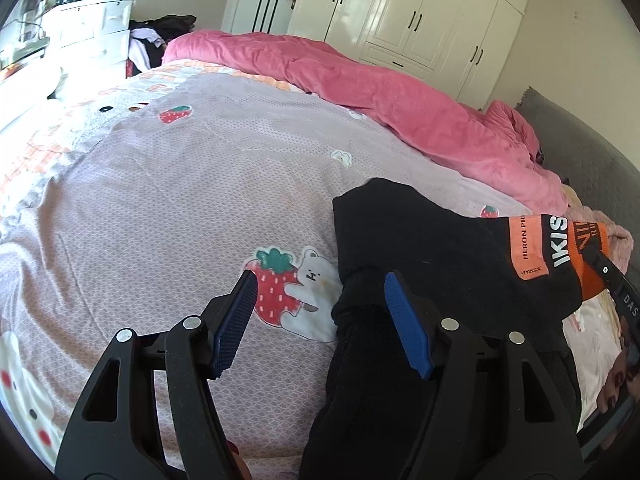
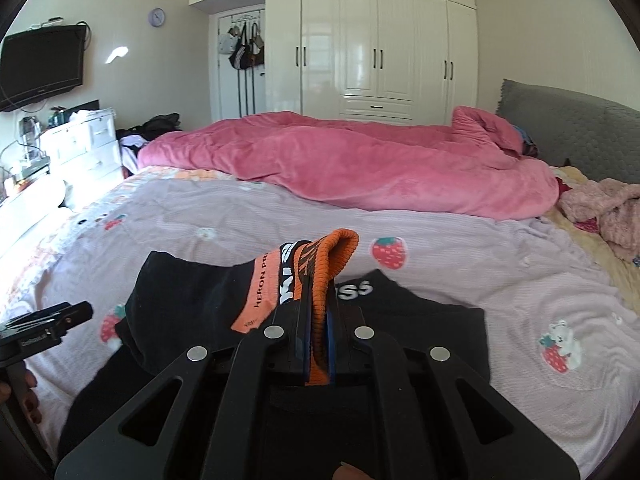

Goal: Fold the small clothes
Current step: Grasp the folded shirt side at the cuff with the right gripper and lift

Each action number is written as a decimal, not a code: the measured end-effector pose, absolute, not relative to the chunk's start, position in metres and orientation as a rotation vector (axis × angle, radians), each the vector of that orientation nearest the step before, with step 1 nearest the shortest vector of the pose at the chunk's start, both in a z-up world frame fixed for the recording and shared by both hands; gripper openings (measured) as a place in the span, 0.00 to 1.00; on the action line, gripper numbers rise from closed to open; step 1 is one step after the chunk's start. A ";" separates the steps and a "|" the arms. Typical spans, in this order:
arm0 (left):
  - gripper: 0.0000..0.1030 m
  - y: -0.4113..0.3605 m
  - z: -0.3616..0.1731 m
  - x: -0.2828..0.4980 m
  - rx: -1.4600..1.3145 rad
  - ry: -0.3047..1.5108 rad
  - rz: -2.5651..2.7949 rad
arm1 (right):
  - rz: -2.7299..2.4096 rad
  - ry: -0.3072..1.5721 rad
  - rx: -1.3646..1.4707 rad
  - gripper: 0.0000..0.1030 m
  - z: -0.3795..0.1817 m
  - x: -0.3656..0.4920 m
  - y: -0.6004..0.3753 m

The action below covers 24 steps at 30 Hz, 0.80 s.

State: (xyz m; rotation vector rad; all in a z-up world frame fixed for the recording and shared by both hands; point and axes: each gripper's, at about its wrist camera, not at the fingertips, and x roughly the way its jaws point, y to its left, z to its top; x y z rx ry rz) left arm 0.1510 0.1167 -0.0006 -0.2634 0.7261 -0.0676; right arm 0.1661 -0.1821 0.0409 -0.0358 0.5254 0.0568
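A black garment (image 1: 420, 240) with an orange lettered waistband (image 1: 560, 248) lies on the pink patterned bedsheet (image 1: 180, 184). My left gripper (image 1: 320, 308) is open, its right finger resting over the garment's left edge, its left finger over the bare sheet. My right gripper (image 2: 316, 312) is shut on the orange waistband (image 2: 320, 264) and lifts it above the rest of the black garment (image 2: 192, 300). The right gripper also shows at the right edge of the left wrist view (image 1: 608, 276).
A pink duvet (image 2: 360, 160) lies bunched across the far side of the bed. A fluffy pink garment (image 2: 608, 212) sits near the grey headboard (image 2: 568, 128). White drawers (image 2: 84, 140) and a TV (image 2: 40, 64) stand to the left, a white wardrobe (image 2: 376, 48) behind.
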 end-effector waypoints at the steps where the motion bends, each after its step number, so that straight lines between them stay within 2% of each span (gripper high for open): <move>1: 0.56 0.116 -0.002 0.151 -0.259 0.728 -0.069 | 0.046 0.528 -0.039 0.05 0.040 0.166 -0.185; 19: 0.56 0.114 -0.013 0.160 -0.221 0.751 -0.082 | -0.038 0.587 -0.051 0.05 0.001 0.172 -0.223; 24: 0.56 0.117 -0.019 0.163 -0.245 0.771 -0.088 | -0.066 0.654 -0.013 0.07 -0.017 0.178 -0.235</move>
